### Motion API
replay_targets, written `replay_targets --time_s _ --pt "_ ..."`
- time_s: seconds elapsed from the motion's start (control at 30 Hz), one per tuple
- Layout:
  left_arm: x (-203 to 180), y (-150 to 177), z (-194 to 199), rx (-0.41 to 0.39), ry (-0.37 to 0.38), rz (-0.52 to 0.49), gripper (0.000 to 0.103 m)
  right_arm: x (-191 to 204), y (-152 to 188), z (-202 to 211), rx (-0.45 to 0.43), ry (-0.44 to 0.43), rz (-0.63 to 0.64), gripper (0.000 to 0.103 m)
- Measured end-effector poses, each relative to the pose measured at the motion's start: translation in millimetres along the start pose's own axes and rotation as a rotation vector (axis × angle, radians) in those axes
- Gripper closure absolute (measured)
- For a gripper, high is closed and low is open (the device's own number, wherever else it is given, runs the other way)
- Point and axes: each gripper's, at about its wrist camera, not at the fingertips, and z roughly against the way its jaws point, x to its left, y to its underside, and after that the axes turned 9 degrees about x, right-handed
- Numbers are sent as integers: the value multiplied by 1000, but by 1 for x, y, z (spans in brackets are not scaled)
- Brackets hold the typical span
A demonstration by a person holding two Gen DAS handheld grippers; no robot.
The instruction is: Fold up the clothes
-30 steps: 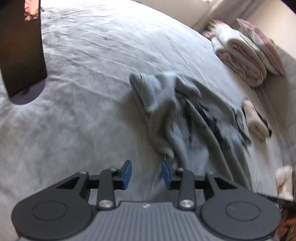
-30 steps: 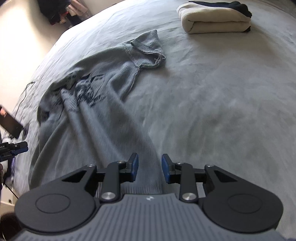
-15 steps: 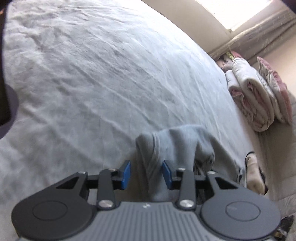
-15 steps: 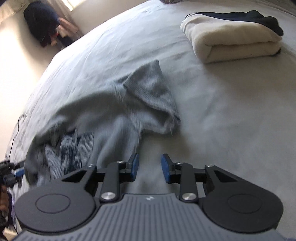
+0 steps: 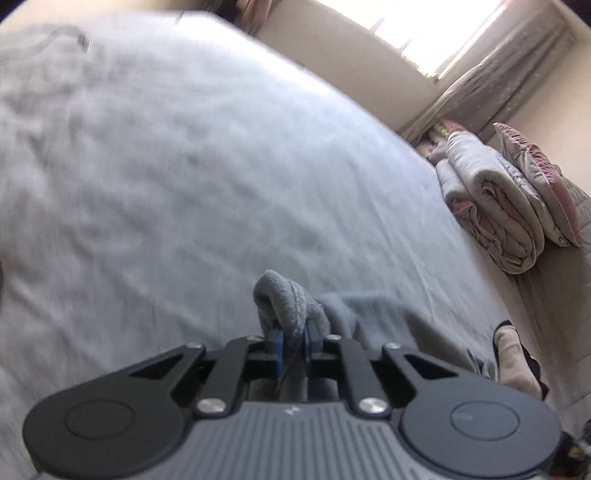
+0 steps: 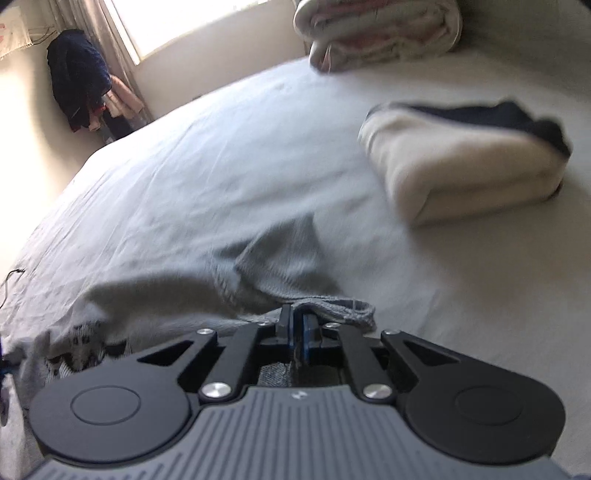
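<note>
Both of my grippers grip the same grey sweater (image 6: 280, 258), which lies rumpled on the bed (image 5: 166, 177). My left gripper (image 5: 291, 341) has its blue fingers (image 5: 276, 341) clenched on a bunched roll of the knit, which bulges up just past the tips, while the rest of the garment trails off to the right across the sheet. My right gripper (image 6: 296, 334) is clamped on a ribbed edge of the sweater, with that hem curling out to the right of the fingers (image 6: 306, 336) and the body of the sweater spreading away to the left, where a dark pattern shows. Near the sweater on the right lies a folded cream garment (image 6: 454, 162) with a dark layer on top. Farther back, a rolled pinkish quilt (image 5: 491, 218) rests at the end of the bed beside a pillow (image 5: 543, 184), below a bright window (image 6: 173, 26).
</note>
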Motion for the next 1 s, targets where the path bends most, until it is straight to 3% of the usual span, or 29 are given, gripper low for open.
replay_targets --time_s 0.13,0.3,0.5,0.6,1.0 --pt "-16 -12 14 -90 -33 -63 94 -10 -9 15 -45 61 -8 98" --pt "-18 -12 11 -81 -96 -127 94 -25 -9 18 -34 116 -19 98" --pt "-13 0 20 -80 -78 -134 94 -37 4 29 -29 70 -45 98" --pt "-15 14 35 -70 -69 -189 94 -36 12 42 -23 56 -25 98" --pt "1 92 74 138 -71 -403 94 -43 62 67 98 65 78 98"
